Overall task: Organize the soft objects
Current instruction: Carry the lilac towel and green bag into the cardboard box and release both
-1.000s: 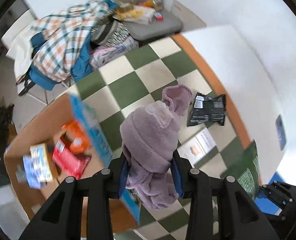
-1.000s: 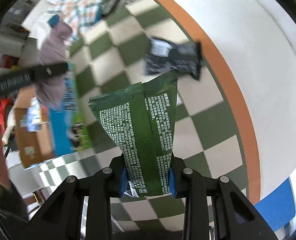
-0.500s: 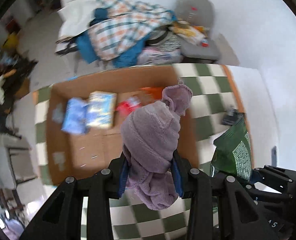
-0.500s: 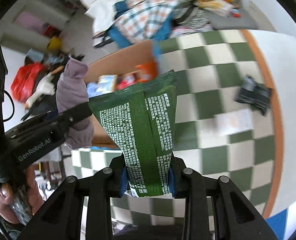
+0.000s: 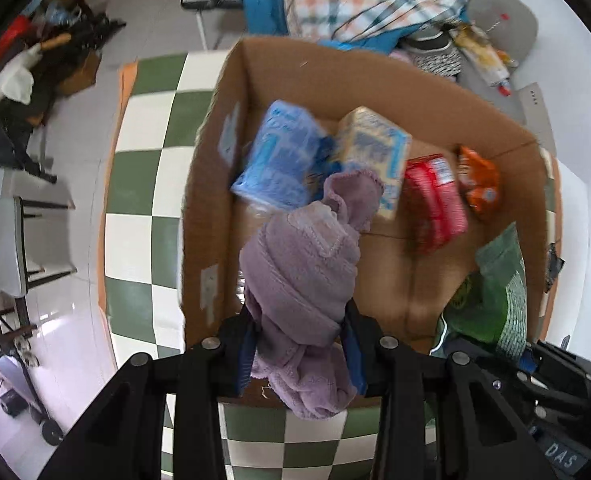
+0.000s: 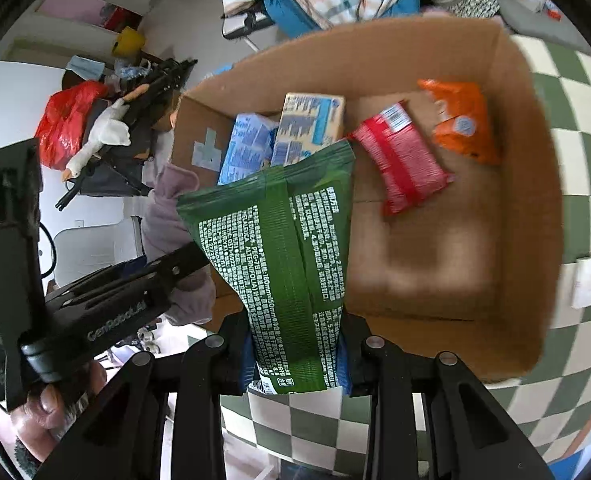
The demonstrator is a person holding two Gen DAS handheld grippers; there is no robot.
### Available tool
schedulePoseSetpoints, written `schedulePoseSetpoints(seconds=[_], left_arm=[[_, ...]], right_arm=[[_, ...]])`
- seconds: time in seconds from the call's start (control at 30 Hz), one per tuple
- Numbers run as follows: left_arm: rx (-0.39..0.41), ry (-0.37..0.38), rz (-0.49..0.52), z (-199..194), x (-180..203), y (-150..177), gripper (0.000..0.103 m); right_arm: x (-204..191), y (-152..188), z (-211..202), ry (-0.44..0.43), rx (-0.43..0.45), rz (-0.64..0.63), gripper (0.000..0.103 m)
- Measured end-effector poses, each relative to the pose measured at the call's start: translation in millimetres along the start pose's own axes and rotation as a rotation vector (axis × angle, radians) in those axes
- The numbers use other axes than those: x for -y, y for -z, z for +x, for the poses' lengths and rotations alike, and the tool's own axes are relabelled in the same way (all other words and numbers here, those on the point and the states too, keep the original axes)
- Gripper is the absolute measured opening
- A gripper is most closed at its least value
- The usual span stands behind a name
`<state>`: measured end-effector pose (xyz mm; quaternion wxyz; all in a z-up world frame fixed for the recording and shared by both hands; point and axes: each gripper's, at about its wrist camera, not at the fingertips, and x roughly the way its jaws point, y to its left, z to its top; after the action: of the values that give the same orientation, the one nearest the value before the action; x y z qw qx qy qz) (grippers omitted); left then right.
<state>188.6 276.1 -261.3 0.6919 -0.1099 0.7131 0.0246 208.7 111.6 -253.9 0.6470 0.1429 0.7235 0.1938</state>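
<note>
My left gripper (image 5: 301, 338) is shut on a purple fuzzy cloth (image 5: 307, 264) and holds it over the near edge of an open cardboard box (image 5: 215, 216). My right gripper (image 6: 297, 356) is shut on a green printed packet (image 6: 283, 248) over the same box (image 6: 535, 216); the packet also shows in the left wrist view (image 5: 495, 296). Inside the box lie a blue pack (image 5: 279, 164), a yellow-blue pack (image 5: 375, 148), a red packet (image 6: 399, 160) and an orange packet (image 6: 463, 120). The left gripper with the cloth (image 6: 167, 216) appears at the left of the right wrist view.
The box stands on a green and white checkered floor (image 5: 139, 184). Behind it is a pile of plaid and blue clothes (image 5: 355, 0) and a grey cushion (image 5: 499, 20). Bags and clutter (image 6: 79, 120) lie to the left. A white chair (image 5: 19, 248) stands at the left.
Both grippers swung over the open box, which now fills both views. The cloth and the green packet stay gripped.
</note>
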Motion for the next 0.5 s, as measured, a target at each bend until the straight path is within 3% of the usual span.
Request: schedulePoseSetpoints(seconds=[0.33, 0.5], left_arm=[[-0.071, 0.010, 0.000, 21, -4, -9, 0.038], [-0.085, 0.033, -0.035, 23, -5, -10, 0.038]], right_arm=[[0, -14, 49, -0.010, -0.042, 0.033, 0.035], [-1, -21, 57, -0.016, -0.033, 0.037, 0.056]])
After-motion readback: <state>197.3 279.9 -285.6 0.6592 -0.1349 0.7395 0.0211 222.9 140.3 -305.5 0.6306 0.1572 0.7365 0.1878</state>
